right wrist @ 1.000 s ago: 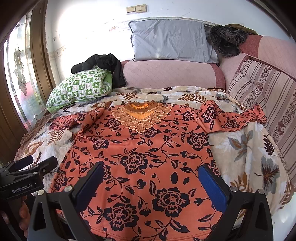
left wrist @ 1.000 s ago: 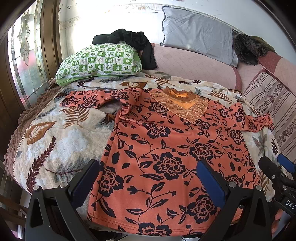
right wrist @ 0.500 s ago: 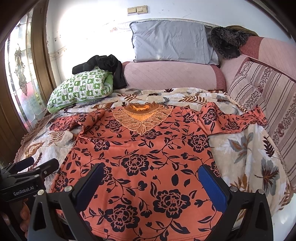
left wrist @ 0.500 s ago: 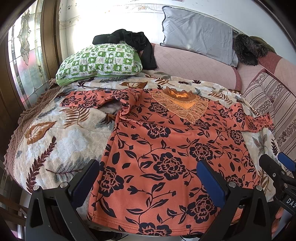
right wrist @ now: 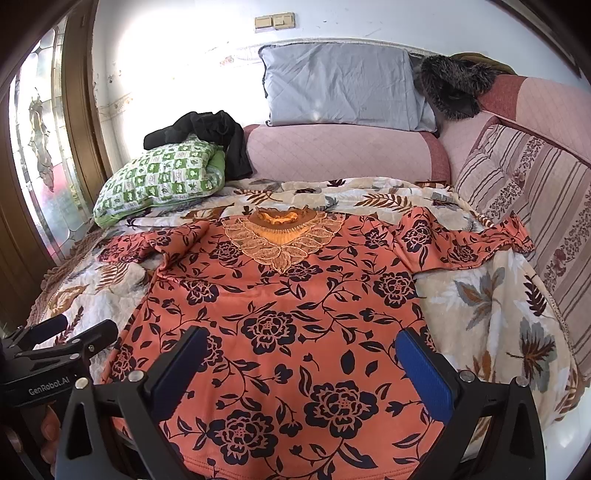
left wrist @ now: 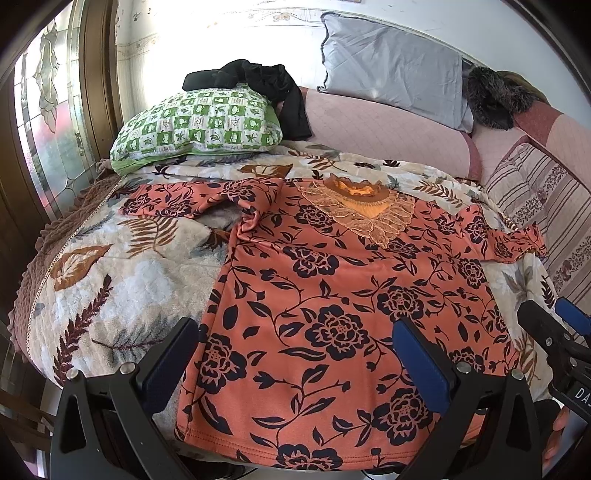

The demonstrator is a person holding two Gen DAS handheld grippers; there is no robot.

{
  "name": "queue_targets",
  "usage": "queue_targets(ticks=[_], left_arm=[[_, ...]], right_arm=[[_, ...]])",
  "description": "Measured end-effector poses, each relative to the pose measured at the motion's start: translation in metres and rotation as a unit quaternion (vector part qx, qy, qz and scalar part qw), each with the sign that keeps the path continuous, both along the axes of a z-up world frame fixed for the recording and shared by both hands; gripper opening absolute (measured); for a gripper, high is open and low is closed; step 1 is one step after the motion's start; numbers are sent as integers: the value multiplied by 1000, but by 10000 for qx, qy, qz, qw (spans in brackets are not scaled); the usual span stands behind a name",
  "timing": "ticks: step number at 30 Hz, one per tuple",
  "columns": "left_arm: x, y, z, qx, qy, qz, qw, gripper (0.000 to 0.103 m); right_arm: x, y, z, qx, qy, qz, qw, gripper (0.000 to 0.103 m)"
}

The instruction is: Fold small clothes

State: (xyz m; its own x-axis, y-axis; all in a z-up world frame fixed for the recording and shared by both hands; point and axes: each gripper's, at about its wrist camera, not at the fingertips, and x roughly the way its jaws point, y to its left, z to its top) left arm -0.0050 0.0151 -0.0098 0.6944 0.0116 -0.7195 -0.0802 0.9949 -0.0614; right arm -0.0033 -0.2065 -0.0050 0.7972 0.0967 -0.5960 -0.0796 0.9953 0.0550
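Bed under a leaf-print blanket, orange floral blouse spread flat across it, sleeves out to both sides, green checked pillow at the far left corner

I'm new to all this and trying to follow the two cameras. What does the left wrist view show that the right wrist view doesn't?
Only the left view shows the right gripper at its right edge. Only the right view shows the wall switches and the left gripper at its left edge. Both share the orange floral top spread flat on the leaf-print blanket, the green checked pillow and the grey pillow. Both grippers are open.
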Motion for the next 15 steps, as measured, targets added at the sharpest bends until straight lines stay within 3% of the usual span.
queue_targets(ticks=[15], left_arm=[[1, 3, -1, -61, 19, 44, 10000, 103]], right_arm=[[1, 1, 2, -9, -13, -2, 10000, 103]])
